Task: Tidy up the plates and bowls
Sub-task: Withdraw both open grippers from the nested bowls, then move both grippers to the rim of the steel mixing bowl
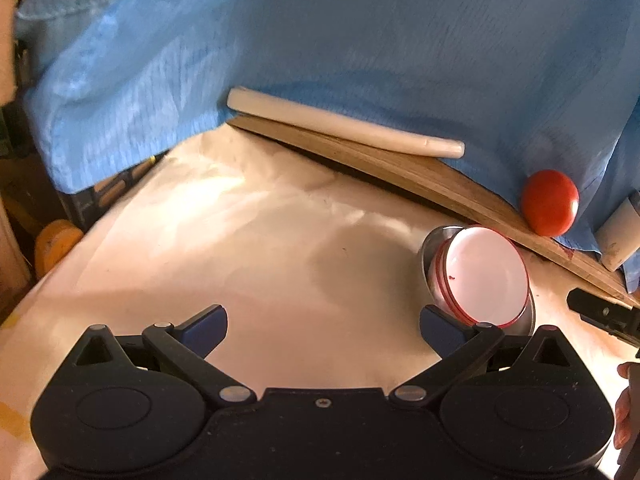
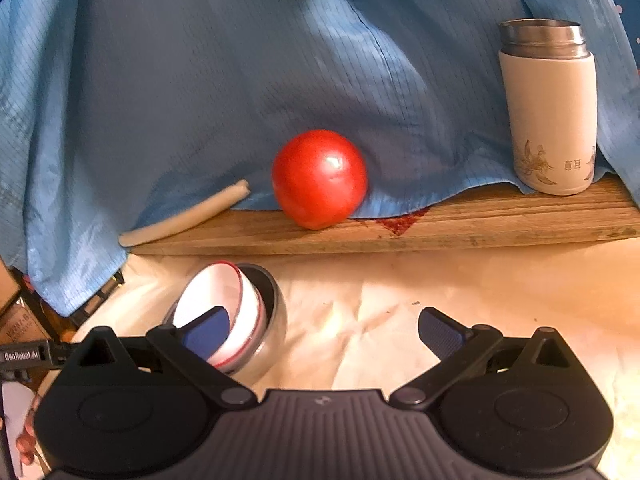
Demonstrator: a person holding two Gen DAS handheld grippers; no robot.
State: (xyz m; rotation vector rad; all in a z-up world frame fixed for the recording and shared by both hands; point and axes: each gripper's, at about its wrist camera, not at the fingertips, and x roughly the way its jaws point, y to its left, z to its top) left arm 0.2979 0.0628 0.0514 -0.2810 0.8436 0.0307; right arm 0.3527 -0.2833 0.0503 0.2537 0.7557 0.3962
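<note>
White bowls (image 1: 486, 272), about two or three, are seen nested in one steel bowl (image 2: 276, 316) on the table (image 1: 240, 240), just before the board (image 2: 400, 232). Both the left gripper (image 1: 323, 326) and right gripper (image 2: 324, 330) are held with fingers spread, empty. The stack is judged rigid, slippery, breakable; the rim is best pinched. One tomato (image 2: 319, 178), one flask (image 2: 549, 112) are counted.

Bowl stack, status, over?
Left gripper open, empty. Right gripper open, empty. White bowls nested in steel bowl, tilted. Tomato behind.
</note>
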